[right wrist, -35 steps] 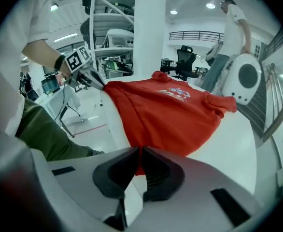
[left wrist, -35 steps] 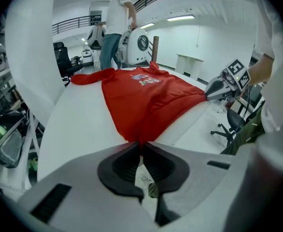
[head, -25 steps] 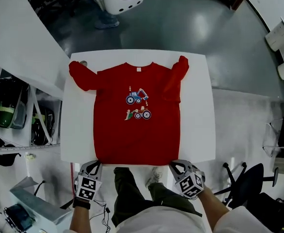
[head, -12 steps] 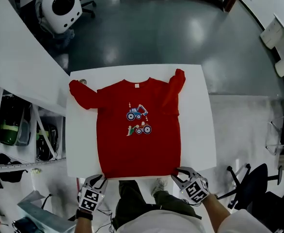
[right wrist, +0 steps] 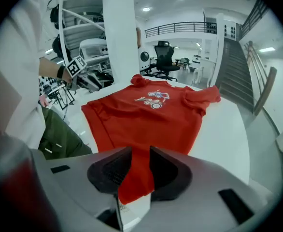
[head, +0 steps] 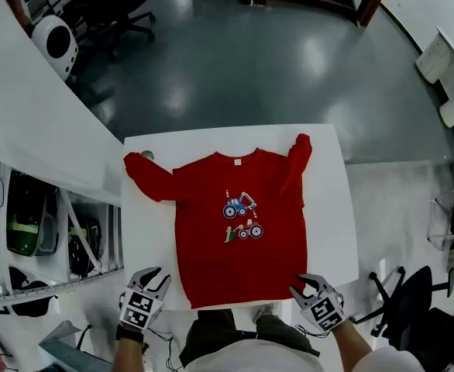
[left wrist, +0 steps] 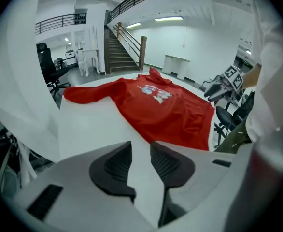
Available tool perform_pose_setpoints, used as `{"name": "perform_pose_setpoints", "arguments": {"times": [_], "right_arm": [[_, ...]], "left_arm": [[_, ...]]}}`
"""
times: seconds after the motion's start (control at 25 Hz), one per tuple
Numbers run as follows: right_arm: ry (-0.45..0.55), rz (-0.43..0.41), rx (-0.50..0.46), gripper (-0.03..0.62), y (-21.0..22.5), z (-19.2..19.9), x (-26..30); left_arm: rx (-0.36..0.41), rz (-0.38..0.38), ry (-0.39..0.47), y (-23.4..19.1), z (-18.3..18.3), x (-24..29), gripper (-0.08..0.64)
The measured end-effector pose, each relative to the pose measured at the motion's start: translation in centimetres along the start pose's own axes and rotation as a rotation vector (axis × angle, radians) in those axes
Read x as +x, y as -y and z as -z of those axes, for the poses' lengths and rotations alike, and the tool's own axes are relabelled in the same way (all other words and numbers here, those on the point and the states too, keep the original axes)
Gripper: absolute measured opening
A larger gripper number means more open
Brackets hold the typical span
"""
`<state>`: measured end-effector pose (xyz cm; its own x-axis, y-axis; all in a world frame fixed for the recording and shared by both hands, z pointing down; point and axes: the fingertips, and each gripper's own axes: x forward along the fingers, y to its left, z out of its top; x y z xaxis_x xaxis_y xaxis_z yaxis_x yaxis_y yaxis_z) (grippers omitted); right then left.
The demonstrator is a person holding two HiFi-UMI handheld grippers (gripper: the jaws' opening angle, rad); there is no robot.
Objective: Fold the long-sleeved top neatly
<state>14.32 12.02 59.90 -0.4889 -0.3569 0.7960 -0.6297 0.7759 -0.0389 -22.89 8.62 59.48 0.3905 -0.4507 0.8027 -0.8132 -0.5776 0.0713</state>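
The red long-sleeved top lies flat, print side up, on the white table. One sleeve stretches to the far left corner. The other sleeve lies folded along the right side. My left gripper hovers off the hem's near left corner. Its jaws have just been opening and only bare table shows between them. My right gripper is at the hem's near right corner. Its jaws have also just been opening. The red hem corner shows in the gap, but the pads do not press on it.
The person's legs in green trousers are at the table's near edge. Shelving stands to the left and an office chair at the near right. Beyond the table is dark glossy floor, with chairs and a round white device.
Both grippers have let go of the hem and their jaws have opened. The left one has drawn away to the left, the right one slightly back. The head view has shifted.
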Motion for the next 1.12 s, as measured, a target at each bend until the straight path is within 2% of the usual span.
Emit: {"name": "perform_pose_setpoints", "arguments": {"times": [0.2,0.32,0.44,0.8,1.12], "right_arm": [[-0.015,0.028,0.022,0.126,-0.6,-2.2,1.9],[-0.027,0.046,0.045,0.123,-0.9,-3.0,2.8],[-0.030,0.067,0.074,0.121,-0.8,-4.1,3.4],[-0.044,0.105,0.116,0.118,-0.6,-6.6,5.6],[-0.078,0.127,0.167,0.115,-0.7,-6.1,5.1]], "left_arm": [[-0.048,-0.093,0.094,-10.5,-5.5,1.2,0.126],[-0.028,-0.122,0.141,-16.0,-9.1,2.2,0.126],[-0.014,-0.140,0.153,-20.1,-11.5,3.2,0.126],[-0.047,-0.175,0.166,-28.8,-13.9,7.1,0.126],[-0.016,-0.195,0.155,-33.5,-17.6,9.6,0.126]]}}
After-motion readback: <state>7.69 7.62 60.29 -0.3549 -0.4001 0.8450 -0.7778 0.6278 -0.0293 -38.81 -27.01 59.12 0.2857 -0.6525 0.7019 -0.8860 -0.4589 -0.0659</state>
